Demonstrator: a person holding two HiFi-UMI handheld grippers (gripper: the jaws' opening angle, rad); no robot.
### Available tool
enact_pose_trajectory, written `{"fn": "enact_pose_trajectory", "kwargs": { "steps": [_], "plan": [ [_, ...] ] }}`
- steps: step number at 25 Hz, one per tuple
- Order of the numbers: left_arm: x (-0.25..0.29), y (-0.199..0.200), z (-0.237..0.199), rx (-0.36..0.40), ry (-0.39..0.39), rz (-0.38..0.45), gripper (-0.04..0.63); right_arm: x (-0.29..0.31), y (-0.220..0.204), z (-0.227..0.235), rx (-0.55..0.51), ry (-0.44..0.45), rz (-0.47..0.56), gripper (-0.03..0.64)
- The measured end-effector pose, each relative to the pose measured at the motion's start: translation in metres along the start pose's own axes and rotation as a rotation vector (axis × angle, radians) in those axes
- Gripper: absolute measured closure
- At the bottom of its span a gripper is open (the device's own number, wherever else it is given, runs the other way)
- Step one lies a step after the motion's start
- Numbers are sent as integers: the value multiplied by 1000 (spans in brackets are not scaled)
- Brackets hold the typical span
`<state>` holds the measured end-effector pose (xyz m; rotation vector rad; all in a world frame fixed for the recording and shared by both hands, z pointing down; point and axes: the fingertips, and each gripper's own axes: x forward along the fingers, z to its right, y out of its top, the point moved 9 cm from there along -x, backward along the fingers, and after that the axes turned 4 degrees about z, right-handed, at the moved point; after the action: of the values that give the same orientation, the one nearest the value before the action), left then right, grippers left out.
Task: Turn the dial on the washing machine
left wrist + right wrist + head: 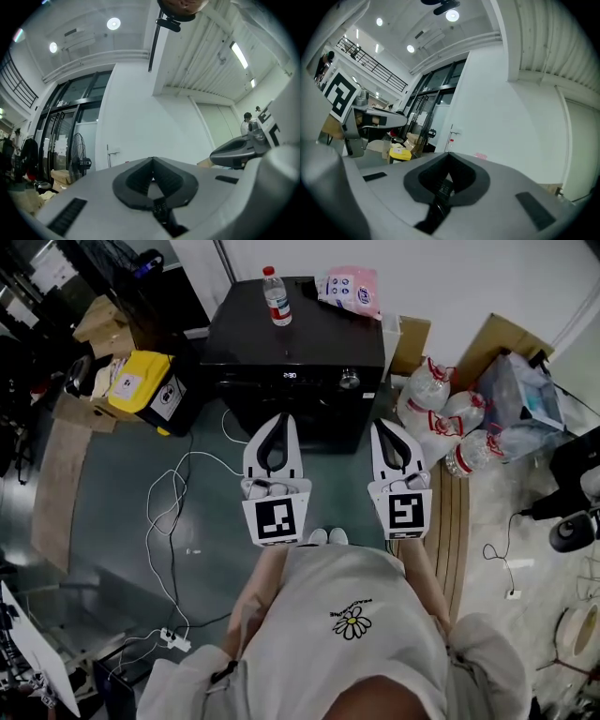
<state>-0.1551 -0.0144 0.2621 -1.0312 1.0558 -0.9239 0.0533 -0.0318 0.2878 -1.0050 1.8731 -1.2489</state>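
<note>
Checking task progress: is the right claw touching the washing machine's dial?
Apart. Head view shows the right claw short of the dial, machine front between them.

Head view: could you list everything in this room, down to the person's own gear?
Boxy washing machine: one, black, by the far wall.
Round metal dial: one, silver, right end of the machine's front panel.
Clear plastic water bottle: one, red label, upright on the machine.
Soft plastic packet: one, pink, on the machine, back right.
Boxy bin: one, yellow and black, on the floor left of the machine.
Big plastic water jugs: several, clear with red caps, right of the machine.
Loose cables: several, white, on the floor, left.
Left gripper: one, white, shut, empty.
Right gripper: one, white, shut, empty.
</note>
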Motion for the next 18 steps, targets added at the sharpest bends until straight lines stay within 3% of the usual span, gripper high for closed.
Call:
{"fn": "enact_pose_trajectory", "kwargs": {
  "steps": [18],
  "plan": [
    [12,-5,-15,15,51,-8,595,14,-2,3,27,-20,20,612]
  ]
}}
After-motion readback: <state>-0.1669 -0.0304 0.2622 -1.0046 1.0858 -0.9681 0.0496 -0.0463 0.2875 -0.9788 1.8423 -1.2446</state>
